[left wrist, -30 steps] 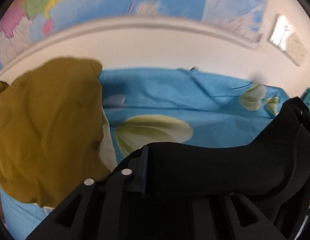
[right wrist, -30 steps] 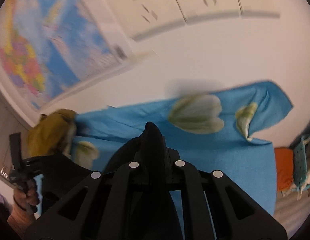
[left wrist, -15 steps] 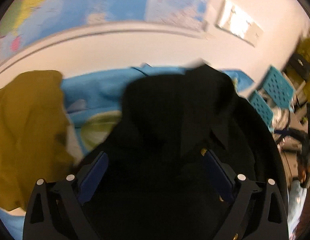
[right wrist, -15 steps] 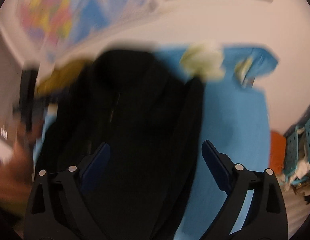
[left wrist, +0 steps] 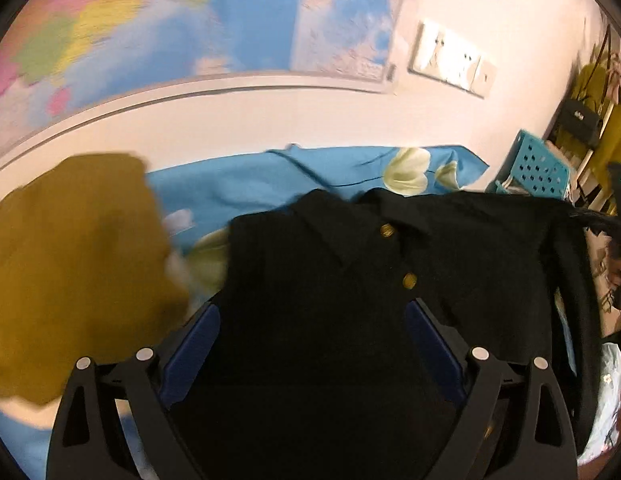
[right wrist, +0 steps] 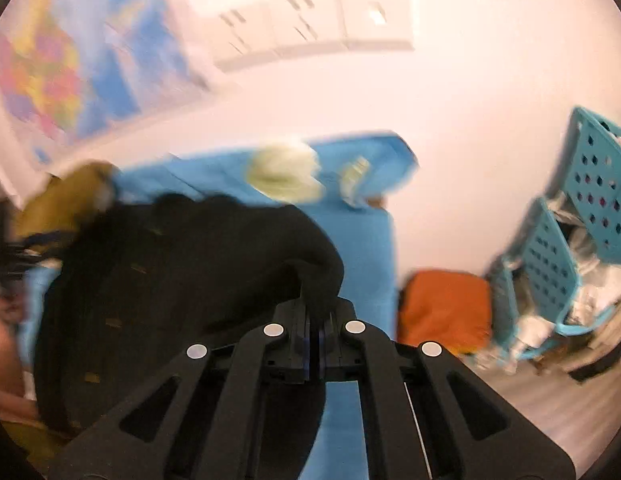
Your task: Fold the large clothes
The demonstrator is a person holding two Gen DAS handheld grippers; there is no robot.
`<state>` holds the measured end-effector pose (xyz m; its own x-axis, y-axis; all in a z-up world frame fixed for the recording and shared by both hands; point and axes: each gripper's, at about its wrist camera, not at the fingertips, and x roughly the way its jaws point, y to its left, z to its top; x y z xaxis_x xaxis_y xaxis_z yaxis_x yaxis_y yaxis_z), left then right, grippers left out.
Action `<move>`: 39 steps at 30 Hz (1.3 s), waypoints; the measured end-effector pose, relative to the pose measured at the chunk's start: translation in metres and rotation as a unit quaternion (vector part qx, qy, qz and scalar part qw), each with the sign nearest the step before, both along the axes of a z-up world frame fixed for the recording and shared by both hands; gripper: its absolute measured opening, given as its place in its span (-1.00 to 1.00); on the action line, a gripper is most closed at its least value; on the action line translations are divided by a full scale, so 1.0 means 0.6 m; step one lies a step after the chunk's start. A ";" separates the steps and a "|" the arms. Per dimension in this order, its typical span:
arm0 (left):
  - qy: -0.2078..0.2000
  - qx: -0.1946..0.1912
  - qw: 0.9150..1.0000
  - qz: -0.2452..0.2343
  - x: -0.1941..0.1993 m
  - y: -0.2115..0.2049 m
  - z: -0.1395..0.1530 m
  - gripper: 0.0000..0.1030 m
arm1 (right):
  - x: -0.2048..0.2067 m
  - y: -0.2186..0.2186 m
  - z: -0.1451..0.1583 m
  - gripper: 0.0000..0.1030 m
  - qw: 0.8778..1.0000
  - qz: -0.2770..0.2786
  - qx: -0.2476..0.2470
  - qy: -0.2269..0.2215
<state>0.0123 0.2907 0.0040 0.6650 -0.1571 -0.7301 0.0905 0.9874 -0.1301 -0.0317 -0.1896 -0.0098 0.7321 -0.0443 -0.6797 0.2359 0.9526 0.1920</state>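
Black shirt (left wrist: 350, 280) lying collar-up on the blue sheet (left wrist: 238, 184).
I'm pinching its edge at twelve o'clock in my right tool (right wrist: 314, 316), jaws having just closed; my left tool (left wrist: 310, 340) is hovering spread above its chest.

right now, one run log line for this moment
left gripper: open over black collared shirt with gold buttons | right gripper: just closed, pinching shirt edge | surface: blue floral sheet

The wall map (right wrist: 58, 68) and flower-print sheet (right wrist: 362, 248) are smeared by motion blur, and the black shirt (left wrist: 330, 320) is cut off by the lower edge.
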 end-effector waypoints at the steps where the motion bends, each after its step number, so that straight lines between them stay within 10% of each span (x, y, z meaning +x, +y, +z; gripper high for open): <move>1: 0.000 0.001 1.000 0.007 -0.016 0.022 -0.004 0.77 | 0.022 0.002 -0.037 -0.85 0.999 0.003 0.005 0.035; 6: 0.023 0.001 0.998 0.051 -0.107 0.108 -0.049 0.76 | 0.026 0.017 -0.098 0.23 0.992 -0.043 -0.065 0.096; 10: 0.034 -0.040 0.997 0.054 -0.159 0.148 -0.086 0.76 | -0.034 0.046 -0.032 0.45 0.996 -0.067 -0.061 0.010; 14: 0.047 -0.067 0.995 0.052 -0.189 0.154 -0.127 0.77 | -0.062 0.151 0.035 0.62 0.995 0.055 -0.033 -0.077; 22: 0.048 -0.097 0.994 0.034 -0.178 0.130 -0.157 0.50 | -0.038 0.543 -0.009 0.66 0.902 0.430 0.014 -0.043; 27: 0.038 -0.085 0.995 0.035 -0.181 0.122 -0.157 0.21 | -0.012 0.692 -0.061 0.74 0.871 0.490 0.027 0.016; 29: 0.037 -0.082 0.995 0.037 -0.182 0.124 -0.155 0.11 | -0.008 0.712 -0.083 0.65 0.875 0.483 -0.004 0.021; 32: 0.039 -0.082 0.995 0.037 -0.184 0.129 -0.151 0.03 | -0.005 0.680 -0.078 -0.48 0.888 0.459 -0.009 0.001; 36: 0.033 -0.124 0.991 0.032 -0.198 0.150 -0.144 0.70 | -0.009 0.547 -0.023 -0.62 0.909 0.402 0.103 -0.048; 39: 0.022 -0.119 0.993 0.012 -0.213 0.145 -0.140 0.73 | -0.019 0.430 0.007 -0.62 0.924 0.331 0.166 -0.096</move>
